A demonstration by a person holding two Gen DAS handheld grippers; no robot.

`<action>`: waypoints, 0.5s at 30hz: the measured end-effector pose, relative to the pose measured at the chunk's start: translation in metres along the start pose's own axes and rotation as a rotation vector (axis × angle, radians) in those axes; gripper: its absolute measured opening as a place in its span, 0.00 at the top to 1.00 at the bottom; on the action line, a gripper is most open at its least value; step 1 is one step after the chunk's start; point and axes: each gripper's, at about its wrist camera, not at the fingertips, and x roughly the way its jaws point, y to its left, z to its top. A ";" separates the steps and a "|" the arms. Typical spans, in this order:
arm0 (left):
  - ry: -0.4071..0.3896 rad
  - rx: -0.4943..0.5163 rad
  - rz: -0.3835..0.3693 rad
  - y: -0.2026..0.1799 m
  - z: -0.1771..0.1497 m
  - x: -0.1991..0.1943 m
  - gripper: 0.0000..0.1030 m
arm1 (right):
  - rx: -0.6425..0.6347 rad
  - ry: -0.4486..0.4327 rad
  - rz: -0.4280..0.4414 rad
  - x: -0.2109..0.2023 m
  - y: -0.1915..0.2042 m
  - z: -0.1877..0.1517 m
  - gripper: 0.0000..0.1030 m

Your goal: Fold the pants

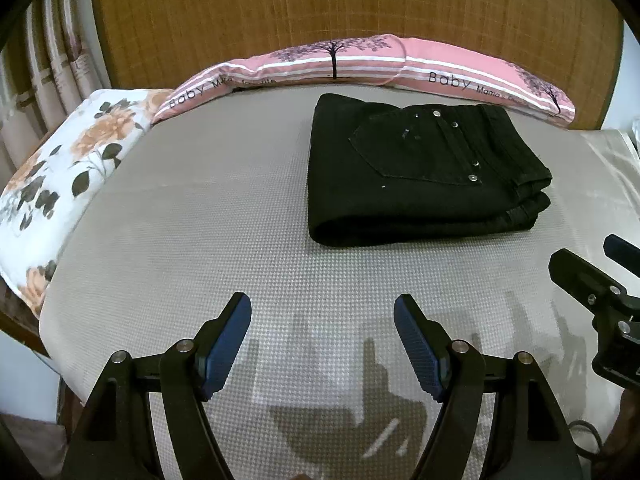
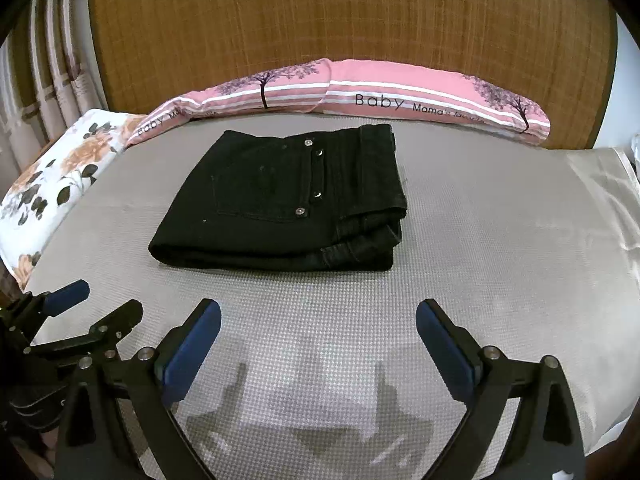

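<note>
1. The black jeans (image 2: 280, 204) lie folded into a thick, roughly square bundle on the grey waffle-textured bed cover (image 2: 480, 264); the denim looks stiff, and a stitched back pocket and a line of small metal rivets face up.
2. Beyond the jeans, a long pink pillow (image 2: 400, 92) with white stripes, printed trees and the word "Baby" lies along the foot of a woven brown headboard (image 2: 340, 20).
3. Left of the jeans sits a white cushion with an orange floral print (image 1: 60, 184); further left hang pleated curtains (image 1: 44, 60).
4. The left gripper (image 1: 322, 344) hovers on the near side of the jeans, blue ribbed pads apart and empty.
5. The right gripper (image 2: 318, 348) hovers there too, jaws spread wide, nothing between them.
6. Nothing lies between either gripper and the jeans.
</note>
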 end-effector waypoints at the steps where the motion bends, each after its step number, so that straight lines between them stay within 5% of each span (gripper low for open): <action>1: 0.002 0.001 -0.001 -0.001 0.000 0.000 0.28 | 0.000 -0.001 0.003 0.000 0.000 0.000 0.06; 15: 0.008 0.016 -0.003 -0.006 -0.002 0.001 0.28 | 0.001 0.005 0.000 0.000 0.000 0.000 0.06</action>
